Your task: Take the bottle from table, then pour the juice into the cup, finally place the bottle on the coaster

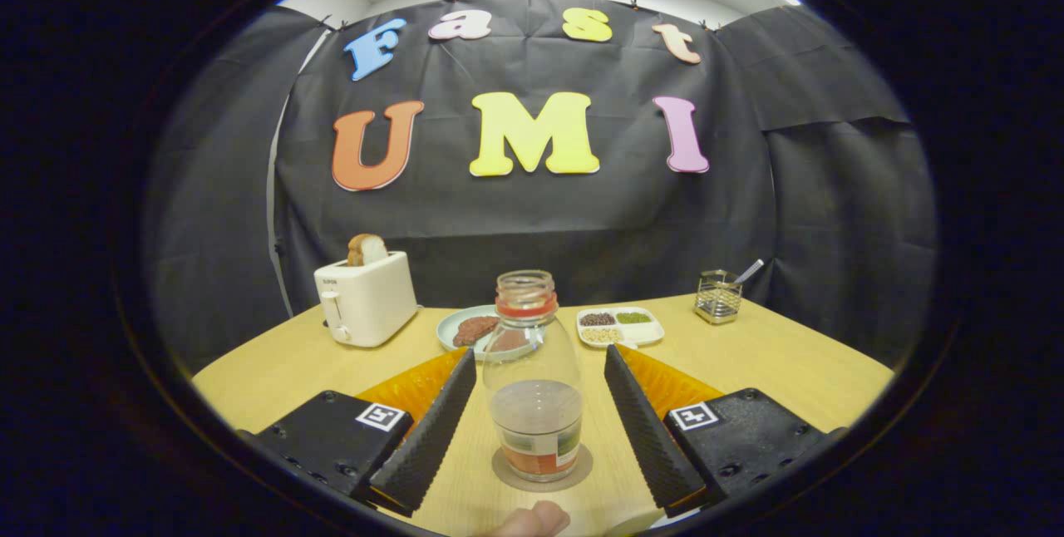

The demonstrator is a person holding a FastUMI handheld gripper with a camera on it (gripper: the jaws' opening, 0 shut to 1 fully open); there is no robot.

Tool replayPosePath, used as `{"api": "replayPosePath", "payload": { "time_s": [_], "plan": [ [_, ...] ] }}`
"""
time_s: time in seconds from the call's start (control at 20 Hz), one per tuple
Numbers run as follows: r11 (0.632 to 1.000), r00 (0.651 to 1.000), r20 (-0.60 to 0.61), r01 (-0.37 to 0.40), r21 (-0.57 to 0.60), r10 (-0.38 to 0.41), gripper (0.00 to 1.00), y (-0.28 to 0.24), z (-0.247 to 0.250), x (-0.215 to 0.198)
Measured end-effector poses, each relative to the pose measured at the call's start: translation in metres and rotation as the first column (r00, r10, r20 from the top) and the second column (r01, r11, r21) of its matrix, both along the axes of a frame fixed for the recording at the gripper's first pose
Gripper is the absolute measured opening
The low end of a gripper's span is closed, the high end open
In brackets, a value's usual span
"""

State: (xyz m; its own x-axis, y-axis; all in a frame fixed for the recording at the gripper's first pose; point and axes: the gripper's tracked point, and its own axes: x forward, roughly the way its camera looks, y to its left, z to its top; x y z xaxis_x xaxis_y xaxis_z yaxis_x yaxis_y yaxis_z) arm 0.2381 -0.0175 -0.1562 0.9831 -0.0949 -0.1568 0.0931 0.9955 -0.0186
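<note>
Clear glass bottle (534,375) upright on round brown coaster (542,469), twelve o'clock between spread-apart gripper (536,371) fingers; nothing gripped.

bottle (534,375) on coaster (541,477) between open gripper (538,379) fingers, toaster (366,298) behind left

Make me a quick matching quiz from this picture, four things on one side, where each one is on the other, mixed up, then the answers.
Things:
1. bottle
2. slice of bread
3. divided dish
4. wire holder

Places:
A. sticking out of the toaster
B. near the table's far right edge, by the cloth wall
C. on the coaster, between the open gripper's fingers
D. just right of the round plate, beyond the bottle

Pairs: 1-C, 2-A, 3-D, 4-B
</note>
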Motion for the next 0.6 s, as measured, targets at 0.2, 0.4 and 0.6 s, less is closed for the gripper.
{"api": "replayPosePath", "payload": {
  "time_s": [0.2, 0.4, 0.6],
  "plan": [
    [1.000, 0.999, 0.044, -0.008, 0.016, 0.007, 1.00, 0.001, 0.036, -0.026],
    [1.000, 0.997, 0.074, -0.015, -0.006, 0.015, 0.99, 0.004, 0.069, -0.057],
    [1.000, 0.997, 0.080, -0.009, 0.001, 0.009, 0.99, 0.001, 0.101, -0.092]
  ]
}}
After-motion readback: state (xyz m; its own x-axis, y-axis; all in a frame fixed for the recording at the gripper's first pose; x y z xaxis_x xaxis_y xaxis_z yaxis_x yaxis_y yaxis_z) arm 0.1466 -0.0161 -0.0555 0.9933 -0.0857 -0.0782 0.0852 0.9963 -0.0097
